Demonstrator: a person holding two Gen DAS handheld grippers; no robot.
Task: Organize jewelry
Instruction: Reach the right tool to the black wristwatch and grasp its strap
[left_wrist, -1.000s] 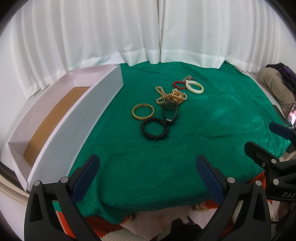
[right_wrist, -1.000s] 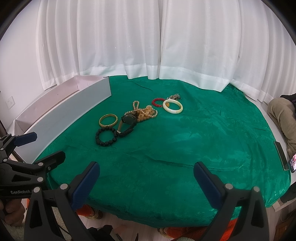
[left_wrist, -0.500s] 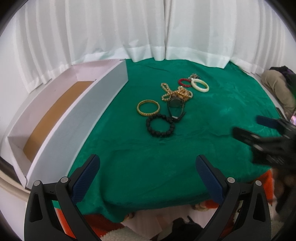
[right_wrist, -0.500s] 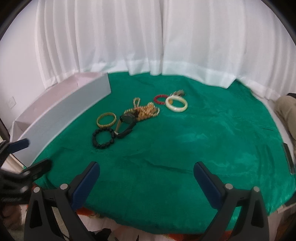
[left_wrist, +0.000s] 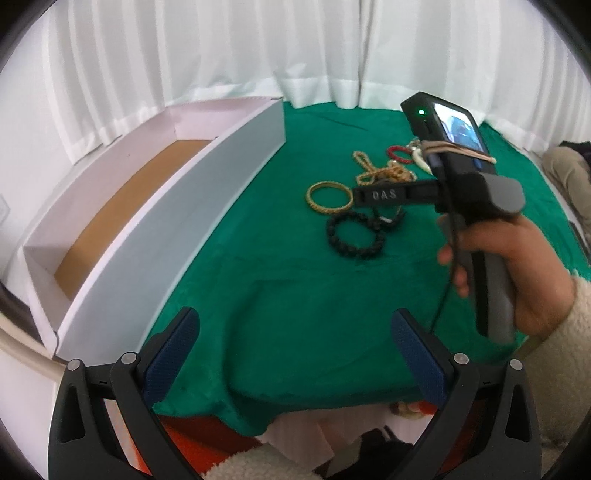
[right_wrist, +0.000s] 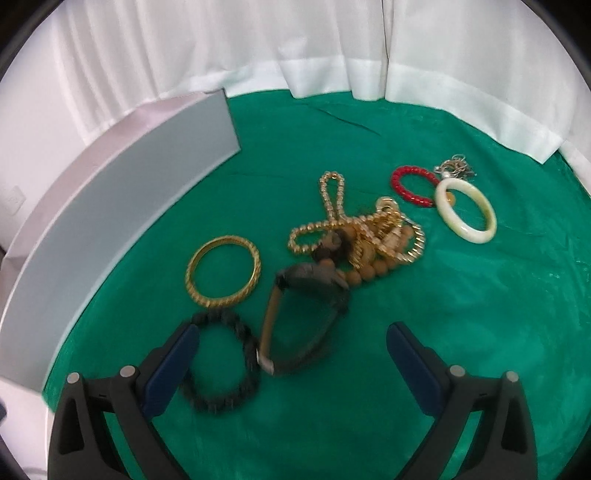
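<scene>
The watch (right_wrist: 306, 295) is laid with its strap pointing toward the near table (right_wrist: 443, 314) edge. The white box (left_wrist: 122, 206) is seen empty. Both the left tool (left_wrist: 295, 354) and right tool (right_wrist: 291, 358) are held wide.

Both tongs gape wide & empty: L (left_wrist: 295, 354) low, R (right_wrist: 291, 362) fwd in person's hand (left_wrist: 517, 266).

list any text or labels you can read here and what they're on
"DAS": light letters on the black arm of the right gripper, read in the left wrist view at.
The small screen on top of that gripper shows a picture; nothing on it is readable.
No text shows on the jewelry, the white box or the green cloth.
</scene>
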